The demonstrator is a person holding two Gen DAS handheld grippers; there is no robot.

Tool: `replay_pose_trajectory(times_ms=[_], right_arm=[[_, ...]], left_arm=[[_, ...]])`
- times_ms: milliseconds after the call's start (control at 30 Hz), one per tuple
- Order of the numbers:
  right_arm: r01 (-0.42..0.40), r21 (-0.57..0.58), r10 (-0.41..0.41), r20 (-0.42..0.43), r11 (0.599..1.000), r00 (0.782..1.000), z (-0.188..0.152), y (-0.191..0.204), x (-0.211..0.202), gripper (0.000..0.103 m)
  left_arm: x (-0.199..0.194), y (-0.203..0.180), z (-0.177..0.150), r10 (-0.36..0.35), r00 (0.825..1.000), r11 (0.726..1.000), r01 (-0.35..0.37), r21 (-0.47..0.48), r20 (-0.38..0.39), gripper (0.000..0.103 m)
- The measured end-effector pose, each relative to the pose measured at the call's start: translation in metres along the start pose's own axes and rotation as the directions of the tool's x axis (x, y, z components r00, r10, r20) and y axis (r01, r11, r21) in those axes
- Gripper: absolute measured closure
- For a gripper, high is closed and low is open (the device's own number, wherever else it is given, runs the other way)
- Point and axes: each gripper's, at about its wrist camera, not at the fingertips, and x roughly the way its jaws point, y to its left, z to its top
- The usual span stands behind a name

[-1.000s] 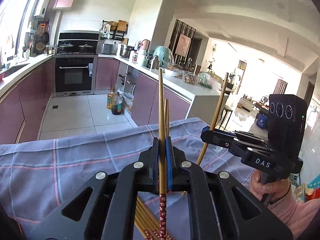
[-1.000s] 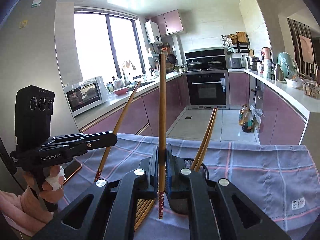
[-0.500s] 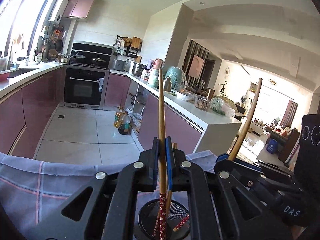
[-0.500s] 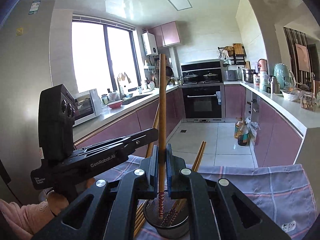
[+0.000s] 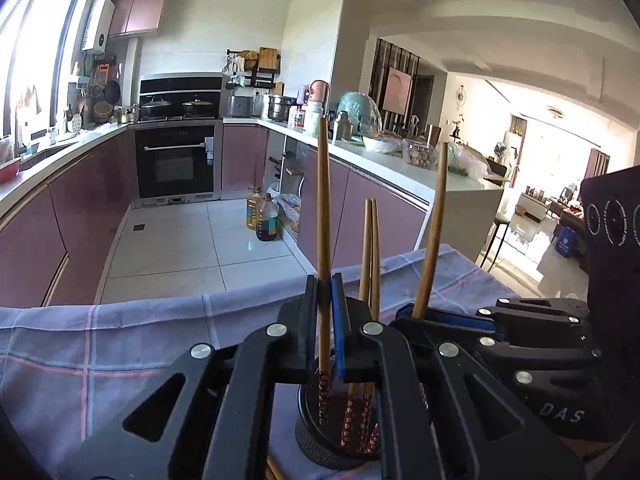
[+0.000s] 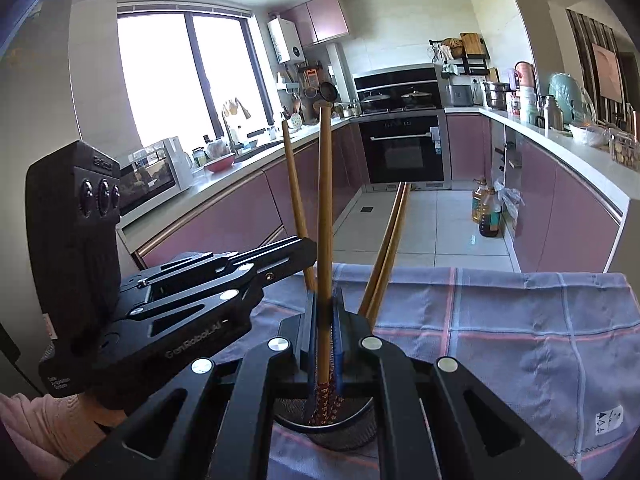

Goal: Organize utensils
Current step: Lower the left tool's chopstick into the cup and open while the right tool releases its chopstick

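Note:
My left gripper (image 5: pixel 324 292) is shut on a wooden chopstick (image 5: pixel 323 208) held upright, its red patterned end down inside a black mesh utensil holder (image 5: pixel 316 446). Two more chopsticks (image 5: pixel 370 248) stand in the holder. My right gripper (image 6: pixel 325 308) is shut on another upright chopstick (image 6: pixel 325 200), its patterned end in the same holder (image 6: pixel 344 438). The right gripper shows in the left wrist view (image 5: pixel 416 314) just right of the holder, and the left gripper shows in the right wrist view (image 6: pixel 308 248) at left with its chopstick (image 6: pixel 294 196).
The holder stands on a table under a blue checked cloth (image 5: pixel 120 340). The ends of loose chopsticks (image 5: pixel 274 472) lie on the cloth by the holder. The cloth's far edge (image 6: pixel 480 276) drops to a tiled kitchen floor with purple cabinets.
Both grippers have come together over the holder and lowered. The patterned ends of both held chopsticks have gone from above the cloth down into the holder.

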Motion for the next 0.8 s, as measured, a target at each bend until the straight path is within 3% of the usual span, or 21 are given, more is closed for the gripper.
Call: replay_pose_trajectory(times_ms=[200,267,400,600,800], right_arm=[[0.049,0.02,-0.048,-0.036,0.999,0.998,-0.007,-0.002,0.009,0.094],[0.061,0.025,-0.06,-0.036,0.998,0.998,-0.009,-0.003,0.01,0.087],[0.074,0.034,-0.073,-0.031,0.997,0.997,-0.011,-0.006,0.01,0.071],[0.062,0.03,-0.062,-0.018,0.998,0.998,-0.017,-0.002,0.003,0.065],[0.041,0.009,-0.041,-0.016,0.999,0.999,-0.024,0.008,-0.004,0.059]], left_arm=[[-0.006,0.011,-0.001,-0.068,0.993,0.998,0.069,0.006,-0.096,0.095],[-0.006,0.01,-0.002,-0.066,0.989,0.997,0.069,0.023,-0.131,0.095],[-0.011,0.016,-0.003,-0.056,0.989,0.998,0.061,0.032,-0.139,0.095],[-0.033,0.03,-0.007,-0.059,0.992,0.998,0.06,0.012,-0.109,0.084],[-0.045,0.044,-0.014,-0.049,0.993,0.999,0.049,-0.003,-0.108,0.084]])
